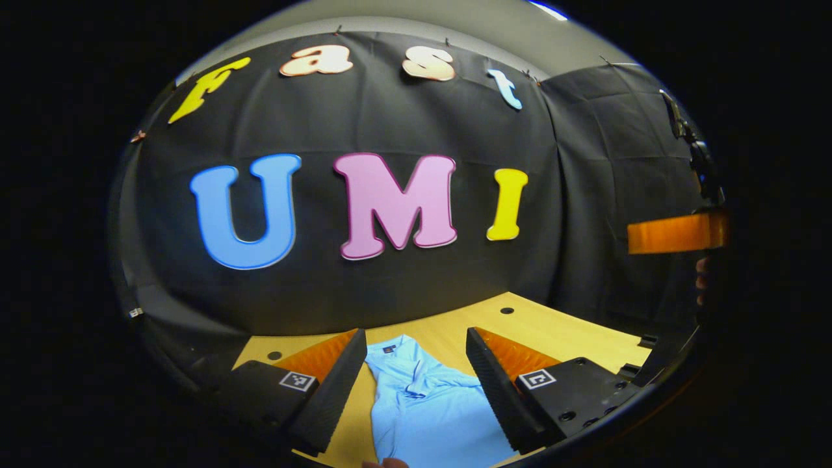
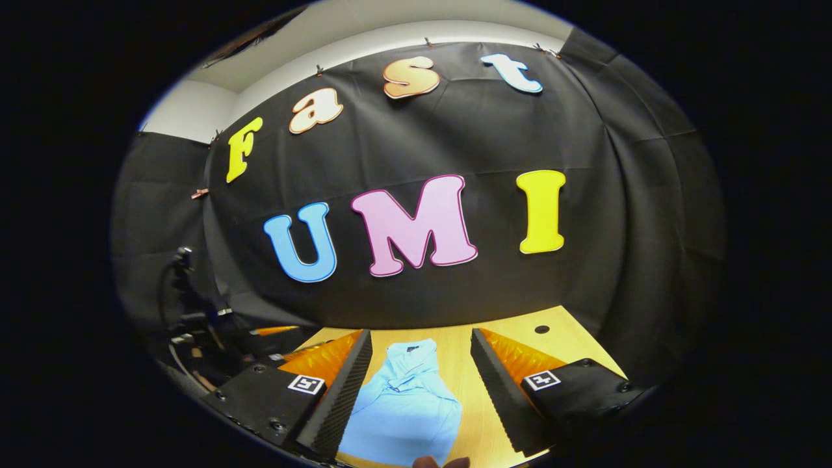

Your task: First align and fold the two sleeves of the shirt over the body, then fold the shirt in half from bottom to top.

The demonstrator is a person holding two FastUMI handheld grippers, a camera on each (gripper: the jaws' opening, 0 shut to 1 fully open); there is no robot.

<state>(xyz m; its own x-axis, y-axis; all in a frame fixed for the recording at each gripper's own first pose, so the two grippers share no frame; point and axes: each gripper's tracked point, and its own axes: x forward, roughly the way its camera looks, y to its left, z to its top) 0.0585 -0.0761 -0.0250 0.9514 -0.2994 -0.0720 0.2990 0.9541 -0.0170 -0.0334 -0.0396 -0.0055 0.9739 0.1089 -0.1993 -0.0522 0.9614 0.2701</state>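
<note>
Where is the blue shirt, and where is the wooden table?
shirt (image 1: 429, 409): left gripper view, on the chest cloth below the collar.
table (image 2: 484, 348): right gripper view, on bare wood beside the shirt.

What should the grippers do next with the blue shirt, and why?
Probably bring both down toward the shirt's sleeves. The left hand-held gripper and the right hand-held gripper are both open and hold nothing, raised above the table. The shirt lies on it, collar at the far end, so the sleeve fold seems the first step.
</note>
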